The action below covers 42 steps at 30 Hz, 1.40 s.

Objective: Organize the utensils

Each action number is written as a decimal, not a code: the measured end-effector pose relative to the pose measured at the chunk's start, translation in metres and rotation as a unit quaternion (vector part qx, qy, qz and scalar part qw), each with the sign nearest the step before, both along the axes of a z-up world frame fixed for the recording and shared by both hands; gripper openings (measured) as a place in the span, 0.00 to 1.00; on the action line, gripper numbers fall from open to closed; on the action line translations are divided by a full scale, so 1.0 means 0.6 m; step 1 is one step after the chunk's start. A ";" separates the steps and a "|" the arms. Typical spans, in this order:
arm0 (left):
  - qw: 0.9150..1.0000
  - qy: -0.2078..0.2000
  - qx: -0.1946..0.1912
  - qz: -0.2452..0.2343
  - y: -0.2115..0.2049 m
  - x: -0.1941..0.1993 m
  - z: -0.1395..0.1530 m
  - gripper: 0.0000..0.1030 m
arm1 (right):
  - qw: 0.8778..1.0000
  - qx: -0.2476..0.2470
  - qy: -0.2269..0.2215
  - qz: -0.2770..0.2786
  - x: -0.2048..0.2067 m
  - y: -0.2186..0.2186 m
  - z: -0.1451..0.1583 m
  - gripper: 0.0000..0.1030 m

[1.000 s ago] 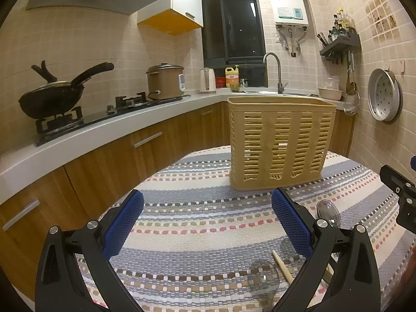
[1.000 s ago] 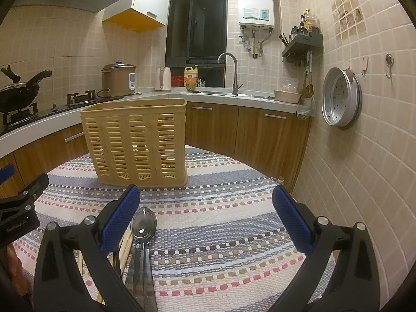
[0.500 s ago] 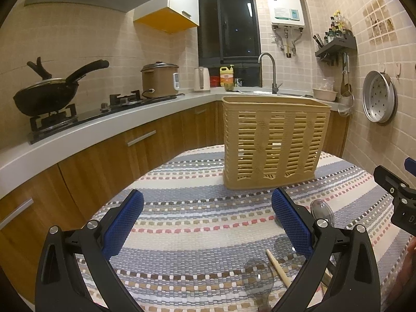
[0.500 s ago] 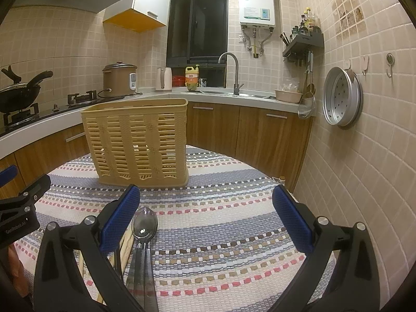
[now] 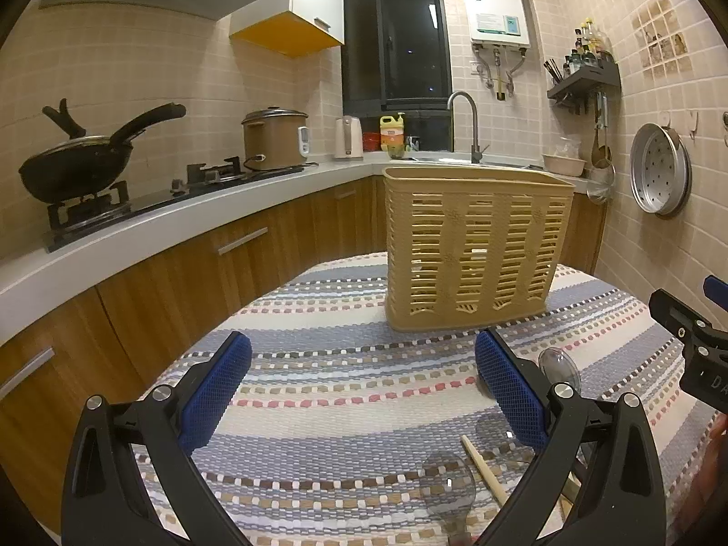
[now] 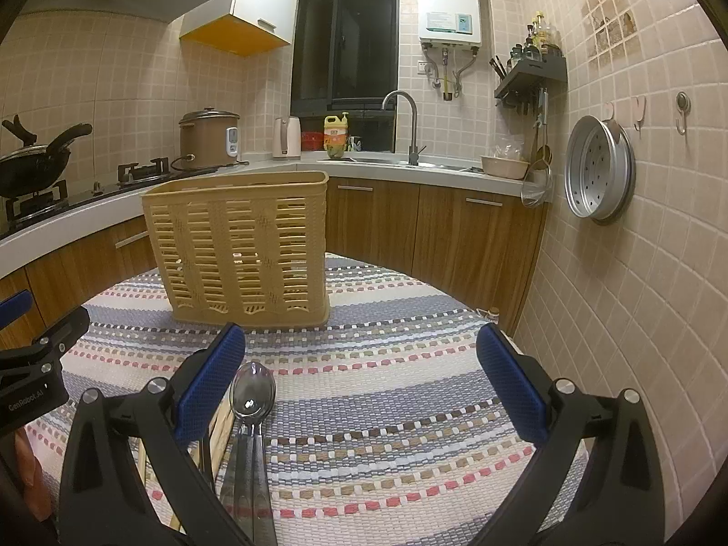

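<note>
Spoon [image 6: 253,392] flat, right tool [image 6: 359,384] agape above

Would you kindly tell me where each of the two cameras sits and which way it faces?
Left wrist: rides the left gripper, looking along its open jaws over the striped tablecloth at the slatted basket; the right gripper pokes in at the right edge.
Right wrist: rides the right gripper, open jaws facing the basket and sink corner; spoons lie by its left jaw, and the left gripper shows at the left edge.
Shared: basket, tablecloth, spoons, faucet.
</note>
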State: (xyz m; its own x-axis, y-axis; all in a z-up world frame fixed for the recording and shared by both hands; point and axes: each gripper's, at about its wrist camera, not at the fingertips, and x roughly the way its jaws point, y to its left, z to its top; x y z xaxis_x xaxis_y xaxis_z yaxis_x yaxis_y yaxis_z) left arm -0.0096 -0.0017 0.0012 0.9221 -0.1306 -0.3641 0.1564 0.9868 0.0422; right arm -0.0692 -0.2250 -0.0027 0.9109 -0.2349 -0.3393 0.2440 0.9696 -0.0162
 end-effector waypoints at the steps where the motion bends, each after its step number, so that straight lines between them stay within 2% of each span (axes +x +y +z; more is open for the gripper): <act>1: 1.000 0.001 -0.001 -0.001 0.000 0.001 0.000 0.93 | 1.000 0.000 0.000 0.000 0.000 0.001 0.000 0.94; 38: 1.000 0.010 -0.012 -0.006 0.002 0.008 -0.006 0.93 | 1.000 -0.007 -0.002 -0.007 0.000 0.001 0.001 0.94; 42: 1.000 0.011 -0.013 -0.005 0.003 0.008 -0.007 0.93 | 0.999 -0.009 -0.030 -0.016 -0.013 0.002 -0.001 0.94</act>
